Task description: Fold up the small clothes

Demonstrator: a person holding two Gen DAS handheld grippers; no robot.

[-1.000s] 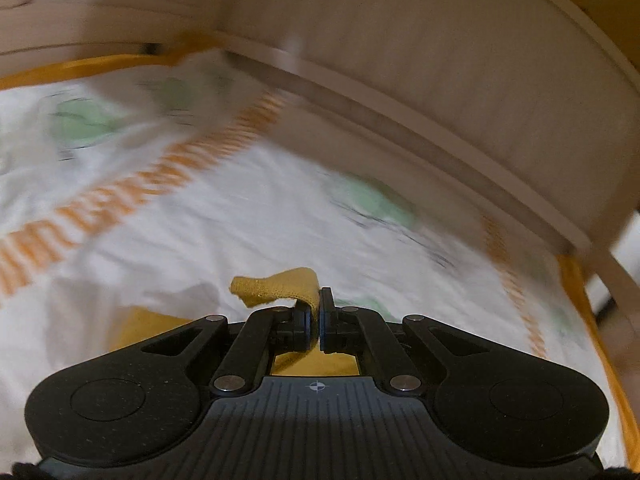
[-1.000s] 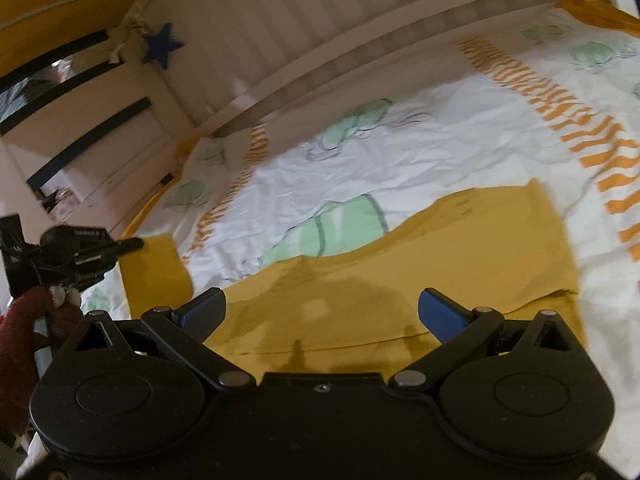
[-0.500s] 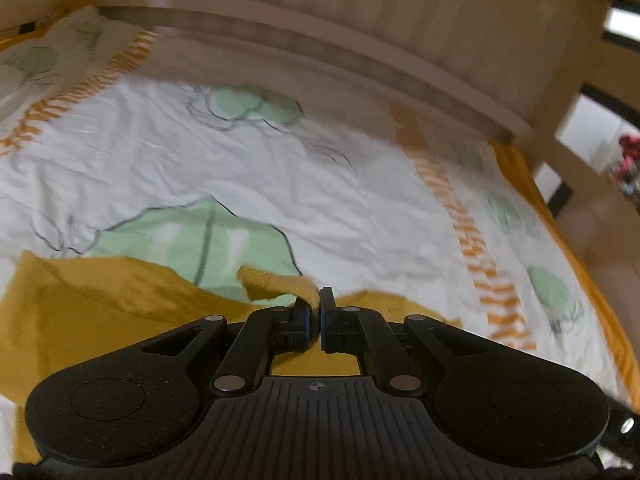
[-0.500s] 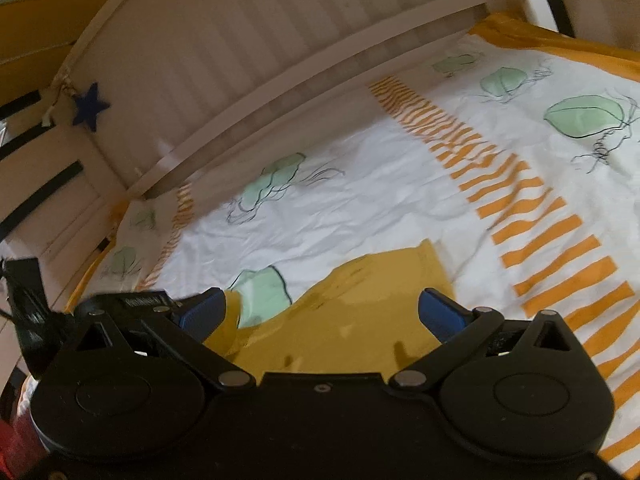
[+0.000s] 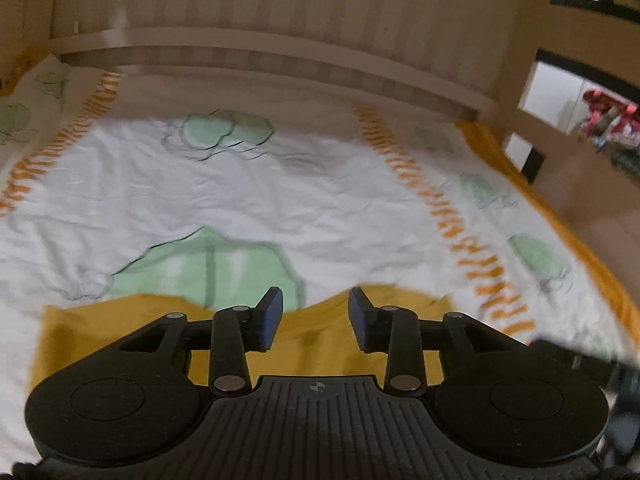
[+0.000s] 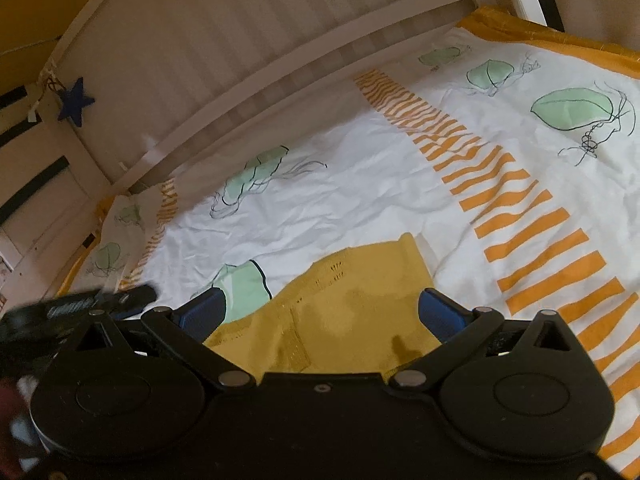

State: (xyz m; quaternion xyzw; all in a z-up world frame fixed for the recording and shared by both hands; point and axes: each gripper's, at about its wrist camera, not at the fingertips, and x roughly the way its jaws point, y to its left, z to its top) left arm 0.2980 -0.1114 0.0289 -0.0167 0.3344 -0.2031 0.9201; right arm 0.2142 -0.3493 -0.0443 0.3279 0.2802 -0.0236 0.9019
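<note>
A small mustard-yellow garment (image 5: pixel 316 336) lies flat on the white patterned bedsheet (image 5: pixel 280 200), just under both grippers. My left gripper (image 5: pixel 315 312) is open and empty above the garment's far edge. In the right wrist view the garment (image 6: pixel 352 308) lies folded, with its far corner pointing away. My right gripper (image 6: pixel 320 312) is wide open and empty over it. The left gripper also shows in the right wrist view (image 6: pixel 100 304), at the left edge next to the garment.
A slatted wooden bed rail (image 5: pixel 280 40) runs along the far side of the bed. The sheet has orange stripes (image 6: pixel 520 216) and green leaf prints (image 6: pixel 572 108). A blue star (image 6: pixel 74 102) hangs on the rail at left. The bed's right edge (image 5: pixel 560 220) drops off.
My left gripper was shut on a fold of the yellow garment and has let go; its jaws now stand open. The garment lies flat. Both views swung right across the bed.
</note>
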